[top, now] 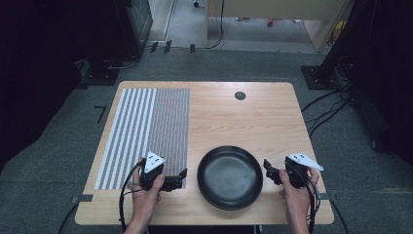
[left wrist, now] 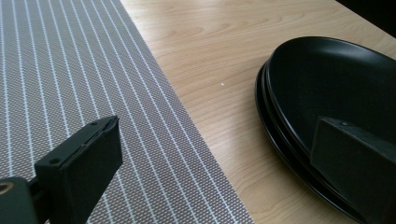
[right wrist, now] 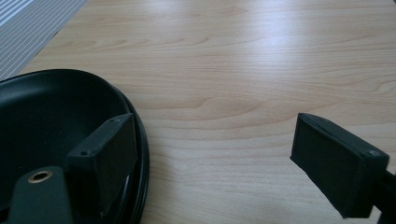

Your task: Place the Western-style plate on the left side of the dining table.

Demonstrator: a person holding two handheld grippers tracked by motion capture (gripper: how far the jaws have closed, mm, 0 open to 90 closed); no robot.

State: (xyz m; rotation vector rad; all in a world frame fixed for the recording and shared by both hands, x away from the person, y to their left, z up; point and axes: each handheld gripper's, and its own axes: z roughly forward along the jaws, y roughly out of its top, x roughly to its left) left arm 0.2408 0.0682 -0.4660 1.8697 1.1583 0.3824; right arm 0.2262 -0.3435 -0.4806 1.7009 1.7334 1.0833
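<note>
Wooden tabletop (top: pixel 229 117) carries everything. Striped woven placemat (top: pixel 146 131) lies flat at left half. Black plates (top: pixel 230 176), seemingly two or three stacked judging by doubled rim in left gripper view, sit near front edge, between grippers, just right of placemat. Likely rigid, smooth, slippery, breakable; stack probably heavy. Best hold: pinch raised rim at side. Left gripper (top: pixel 182 179) released, jaws wide, near plates' left rim. Right gripper (top: pixel 269 170) released, jaws apart, near right rim.

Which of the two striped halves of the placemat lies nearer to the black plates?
The finely striped grey half, bordering the bare wood beside the black plates; the half with broad white stripes lies farther left.
</note>
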